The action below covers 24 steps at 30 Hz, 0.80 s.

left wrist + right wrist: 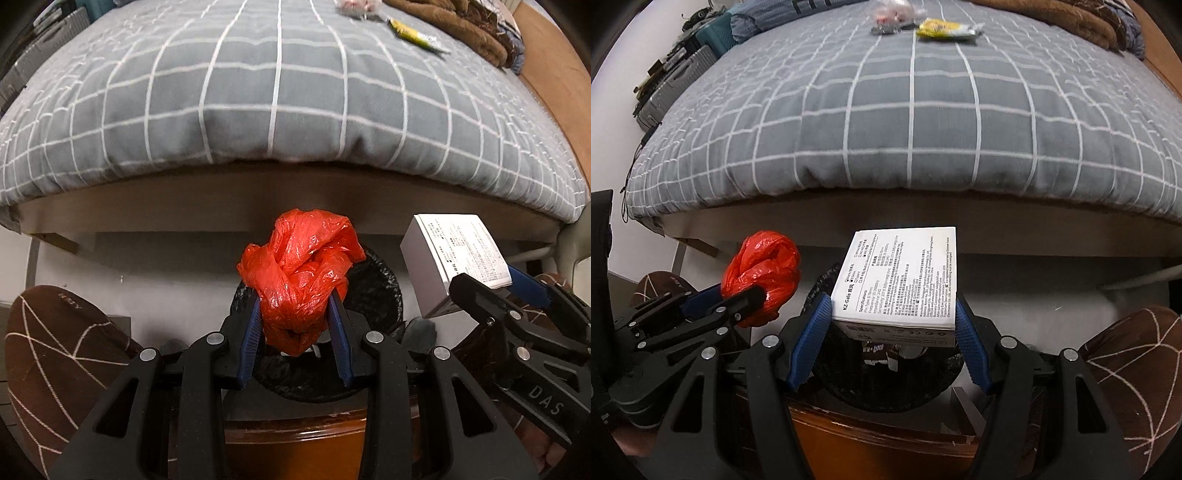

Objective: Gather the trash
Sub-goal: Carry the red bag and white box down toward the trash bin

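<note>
The left gripper pinches a crumpled red bag between its blue pads, held above a black-lined bin. To its right, the right gripper clamps a white box with printed text, also over the bin. Brown slippers flank both grippers. Beyond them lies a grey checked bed; far across it rest a yellow wrapper and, just left of that, a clear packet, with a brown blanket at the right.

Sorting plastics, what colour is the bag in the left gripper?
Red-orange bag, clearest in the left wrist view.
</note>
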{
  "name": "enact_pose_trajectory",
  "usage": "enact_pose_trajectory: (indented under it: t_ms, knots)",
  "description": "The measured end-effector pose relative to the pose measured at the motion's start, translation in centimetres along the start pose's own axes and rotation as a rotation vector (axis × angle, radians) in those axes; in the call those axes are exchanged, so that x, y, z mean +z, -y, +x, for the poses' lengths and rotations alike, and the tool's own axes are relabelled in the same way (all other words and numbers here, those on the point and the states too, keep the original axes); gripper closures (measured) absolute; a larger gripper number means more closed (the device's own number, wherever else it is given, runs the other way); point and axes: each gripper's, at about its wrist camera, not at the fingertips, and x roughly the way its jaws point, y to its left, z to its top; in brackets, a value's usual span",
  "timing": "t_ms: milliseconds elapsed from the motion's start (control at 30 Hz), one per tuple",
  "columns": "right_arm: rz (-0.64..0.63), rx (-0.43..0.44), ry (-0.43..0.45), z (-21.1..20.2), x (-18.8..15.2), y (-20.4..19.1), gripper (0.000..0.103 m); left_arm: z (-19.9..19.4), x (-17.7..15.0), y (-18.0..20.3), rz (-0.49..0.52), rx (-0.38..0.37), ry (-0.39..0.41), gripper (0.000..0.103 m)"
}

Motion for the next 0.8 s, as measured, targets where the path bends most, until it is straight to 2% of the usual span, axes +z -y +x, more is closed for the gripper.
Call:
enact_pose_trajectory:
  t_ms: [433, 800]
  knots:
    - [0.008, -0.003, -0.100, 4.3, -0.3, 0.3, 0.040, 4.8, -0.5, -1.1, -0.006, 0.018, -0.091, 0.069]
    - [-0.003, -0.002, -0.146, 6.6, 0.3, 0.2, 0.040, 5.9, -0.5, -1.7, -0.019, 0.035, -0.115, 0.069]
